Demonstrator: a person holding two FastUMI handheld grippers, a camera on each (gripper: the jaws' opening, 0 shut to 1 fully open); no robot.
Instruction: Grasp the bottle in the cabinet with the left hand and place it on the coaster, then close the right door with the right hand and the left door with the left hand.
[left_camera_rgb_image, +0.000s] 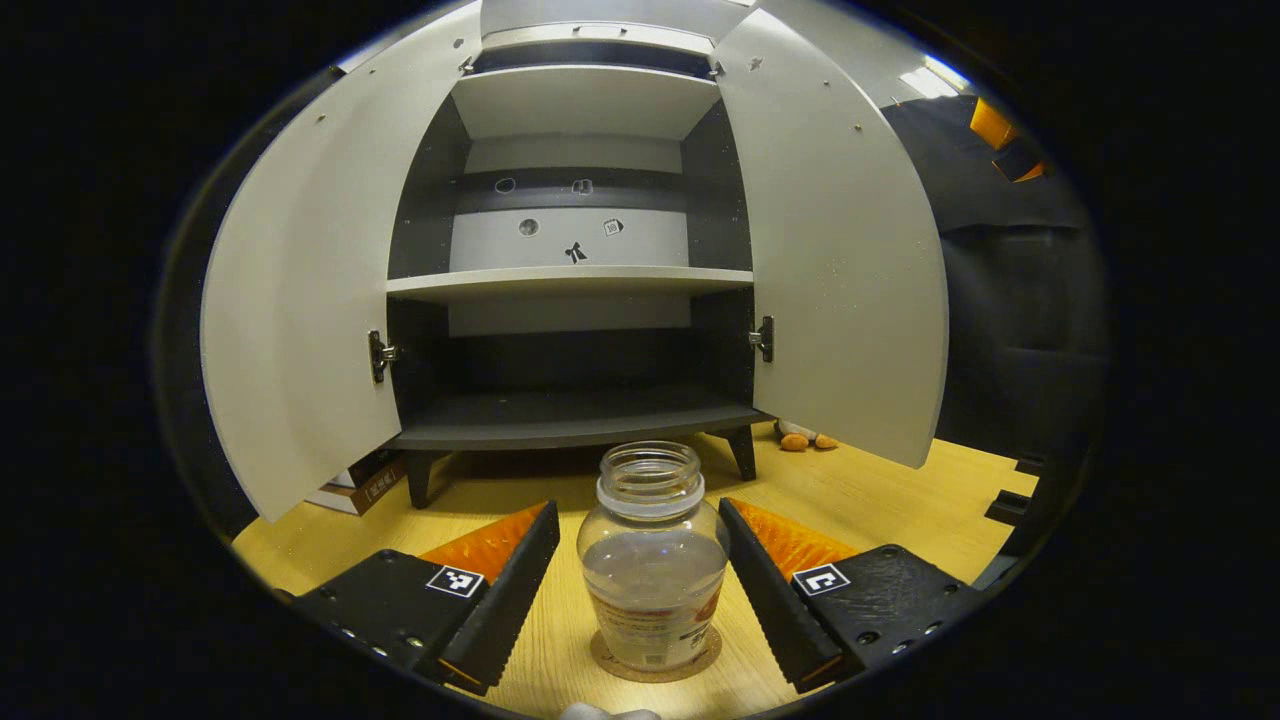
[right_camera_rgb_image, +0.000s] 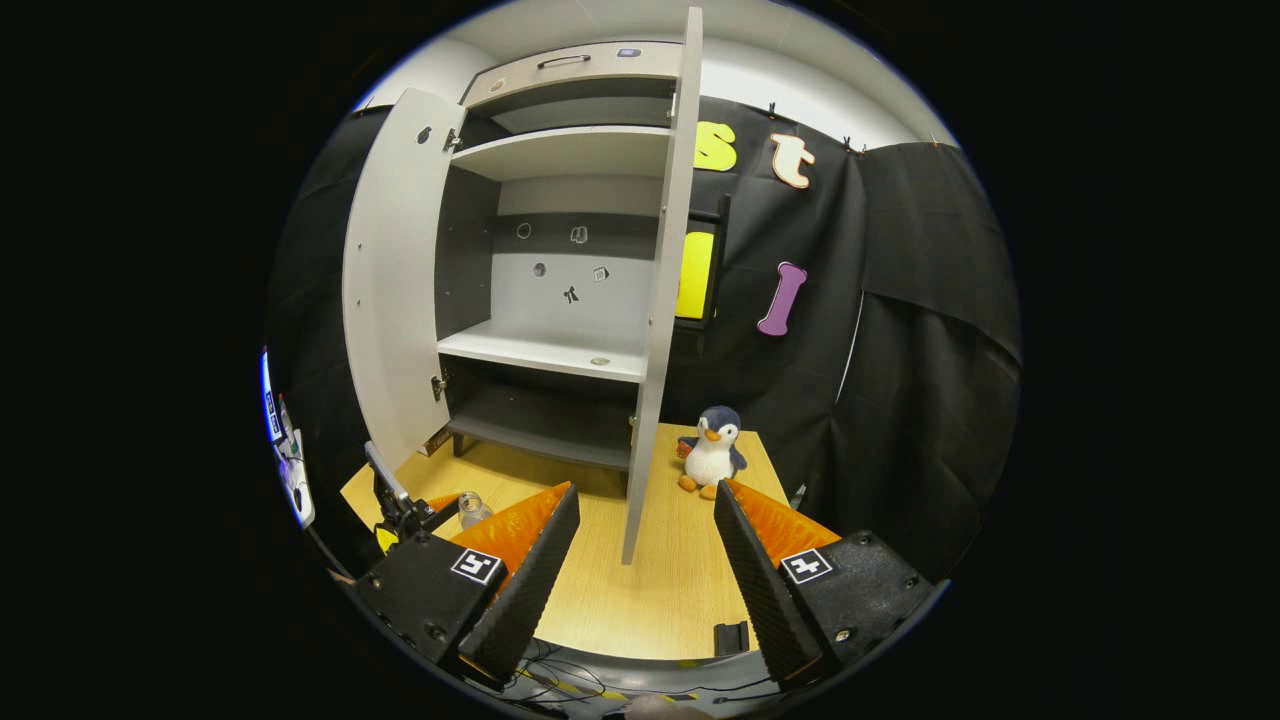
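Note:
A clear, lidless glass bottle stands upright on a round cork coaster on the wooden table. My left gripper is open with one finger on each side of the bottle; a gap shows at the left finger. Behind it the grey cabinet has its left door and right door swung wide, and its shelves are bare. My right gripper is open and holds nothing. Just beyond it stands the right door, seen edge-on. Farther left are the bottle and the left gripper.
A plush penguin sits on the table to the right of the cabinet, behind the right door. A few books lie under the open left door. Black cloth walls close the booth at the back and right.

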